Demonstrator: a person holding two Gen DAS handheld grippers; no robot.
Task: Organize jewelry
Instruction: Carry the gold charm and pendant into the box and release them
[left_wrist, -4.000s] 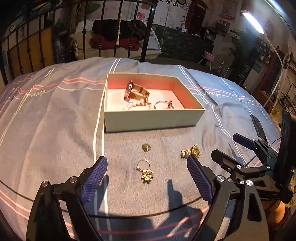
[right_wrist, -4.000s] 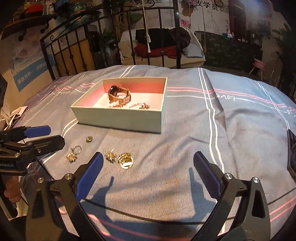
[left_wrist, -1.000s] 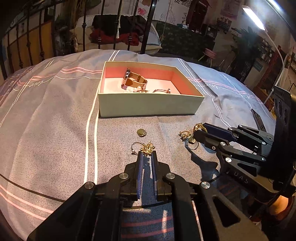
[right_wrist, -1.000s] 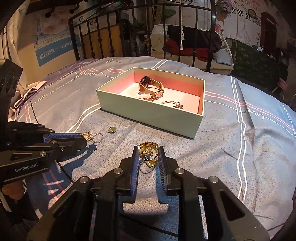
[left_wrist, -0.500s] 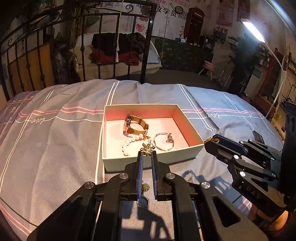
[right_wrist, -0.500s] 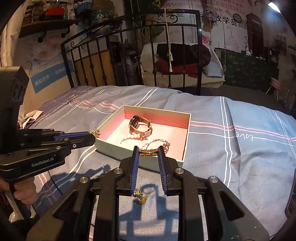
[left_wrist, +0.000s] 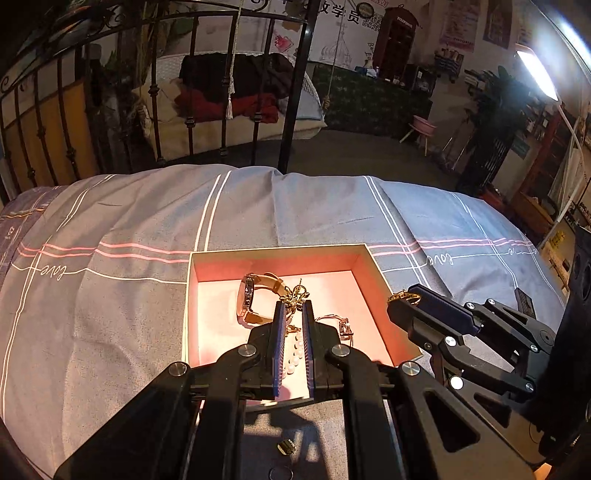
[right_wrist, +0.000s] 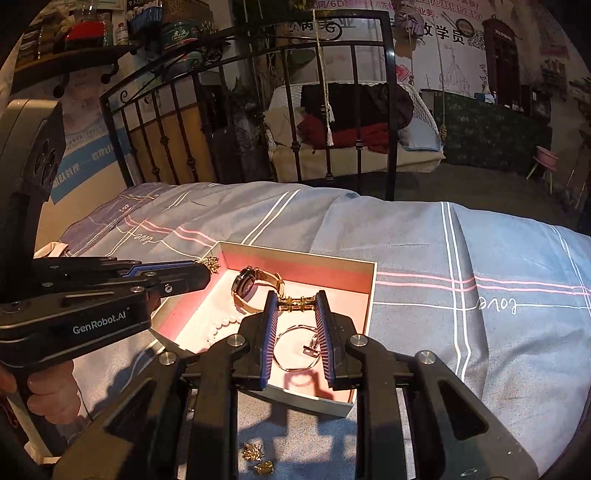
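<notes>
An open box (left_wrist: 190, 295) with a pink inside lies on the bedspread; it also shows in the right wrist view (right_wrist: 372, 288). In it lie a gold watch (left_wrist: 249, 299), a pearl string (left_wrist: 293, 356) and a thin bangle (right_wrist: 295, 347). My left gripper (left_wrist: 293, 308) is shut on a gold flower earring (left_wrist: 297, 293) and holds it above the box. My right gripper (right_wrist: 295, 301) is shut on a gold ring (right_wrist: 297, 302), also above the box. The right gripper's tip with the ring shows in the left wrist view (left_wrist: 404, 297).
Small gold pieces lie on the bedspread before the box: a pendant (left_wrist: 286, 446), a ring (left_wrist: 280, 472), an earring (right_wrist: 251, 452) and a stud (right_wrist: 264, 467). A black iron bed frame (left_wrist: 291, 92) stands behind.
Both grippers have moved forward with their jewelry, from before the box's near wall to over its inside. Four seconds ago both were open above the loose pieces.
</notes>
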